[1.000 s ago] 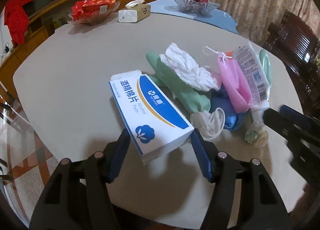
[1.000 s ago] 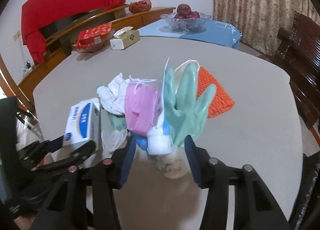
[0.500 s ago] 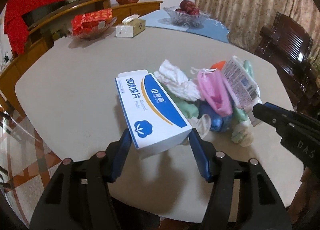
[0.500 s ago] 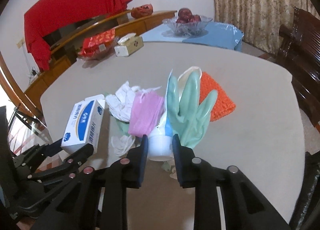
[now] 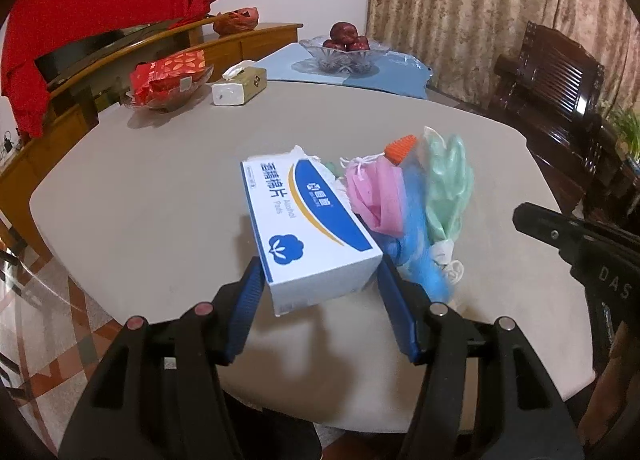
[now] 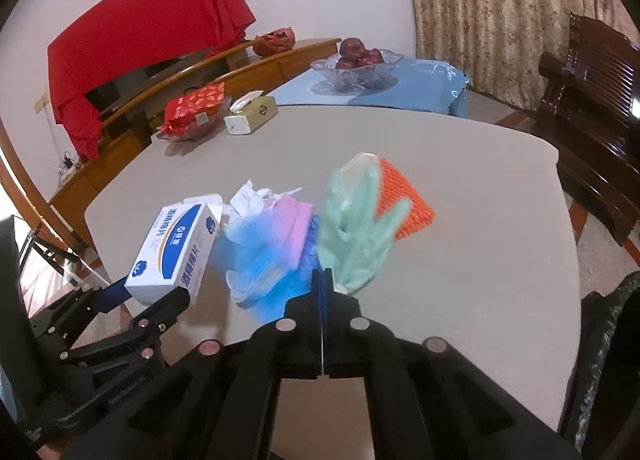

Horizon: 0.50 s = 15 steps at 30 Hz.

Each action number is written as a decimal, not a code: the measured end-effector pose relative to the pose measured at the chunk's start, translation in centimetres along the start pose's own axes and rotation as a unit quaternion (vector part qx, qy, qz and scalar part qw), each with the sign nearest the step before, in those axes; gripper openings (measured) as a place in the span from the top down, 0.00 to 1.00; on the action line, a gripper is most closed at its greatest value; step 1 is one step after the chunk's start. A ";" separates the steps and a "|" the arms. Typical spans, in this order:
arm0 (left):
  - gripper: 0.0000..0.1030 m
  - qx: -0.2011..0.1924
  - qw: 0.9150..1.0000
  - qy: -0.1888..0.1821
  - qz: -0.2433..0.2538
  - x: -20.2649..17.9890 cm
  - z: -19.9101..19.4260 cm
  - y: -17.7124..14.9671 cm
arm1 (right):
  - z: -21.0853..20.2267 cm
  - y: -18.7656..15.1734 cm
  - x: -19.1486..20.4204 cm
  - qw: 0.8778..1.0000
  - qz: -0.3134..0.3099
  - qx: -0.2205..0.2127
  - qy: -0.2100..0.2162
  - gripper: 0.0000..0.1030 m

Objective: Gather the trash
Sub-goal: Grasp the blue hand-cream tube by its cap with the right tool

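My left gripper (image 5: 319, 262) is shut on a white and blue box of alcohol pads (image 5: 312, 228), held above the beige table (image 5: 140, 200). From the right wrist, the box (image 6: 176, 244) and left gripper (image 6: 148, 296) are at lower left. My right gripper (image 6: 322, 274) has its jaws fully together. A green glove (image 6: 360, 232) ends right at its tips; I cannot tell if it is pinched. Beside it, blurred, are a pink bag (image 6: 294, 224) and blue plastic (image 6: 260, 256). An orange foam net (image 6: 408, 204) lies behind.
At the table's far side stand a tissue box (image 5: 240, 88) and a glass dish of red packets (image 5: 168, 80). A fruit bowl (image 5: 344, 48) sits on a blue cloth beyond. Dark wooden chairs (image 5: 560, 72) flank the right. A black plastic bag (image 6: 608, 360) shows at lower right.
The right jaws closed from wide open around the white tube cap to fully together. Both grippers rose, the box with the left one. The trash pile shifted and blurred; the tube is gone from sight.
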<state>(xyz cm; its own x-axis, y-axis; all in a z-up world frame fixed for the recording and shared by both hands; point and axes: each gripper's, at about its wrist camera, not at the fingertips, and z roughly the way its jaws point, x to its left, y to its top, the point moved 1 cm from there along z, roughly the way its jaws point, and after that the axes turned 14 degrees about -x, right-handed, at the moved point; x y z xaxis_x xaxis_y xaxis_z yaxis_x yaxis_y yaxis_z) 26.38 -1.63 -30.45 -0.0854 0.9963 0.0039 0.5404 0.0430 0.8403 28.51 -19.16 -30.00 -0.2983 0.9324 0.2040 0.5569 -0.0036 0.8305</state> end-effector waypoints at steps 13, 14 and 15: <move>0.46 0.024 1.000 0.002 0.005 2.2 0.9 -2.3 | 1.6 -4.4 2.6 0.998 -0.007 0.049 0.036 0.74; 0.46 0.031 1.000 0.001 0.003 2.7 1.2 -2.6 | 1.8 -4.7 2.9 0.998 -0.008 0.050 0.036 0.72; 0.46 0.042 0.999 0.000 -0.005 3.2 1.6 -2.9 | 2.0 -5.0 3.1 0.998 -0.008 0.051 0.037 0.71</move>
<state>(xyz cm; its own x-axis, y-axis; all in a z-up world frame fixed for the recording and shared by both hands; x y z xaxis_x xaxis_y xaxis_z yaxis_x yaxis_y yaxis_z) 25.86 1.55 -33.77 -0.0910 0.9958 -0.0056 0.6076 0.0599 0.7920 26.33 -15.55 -34.60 -0.3624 0.9025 0.2327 0.6266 0.0511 0.7777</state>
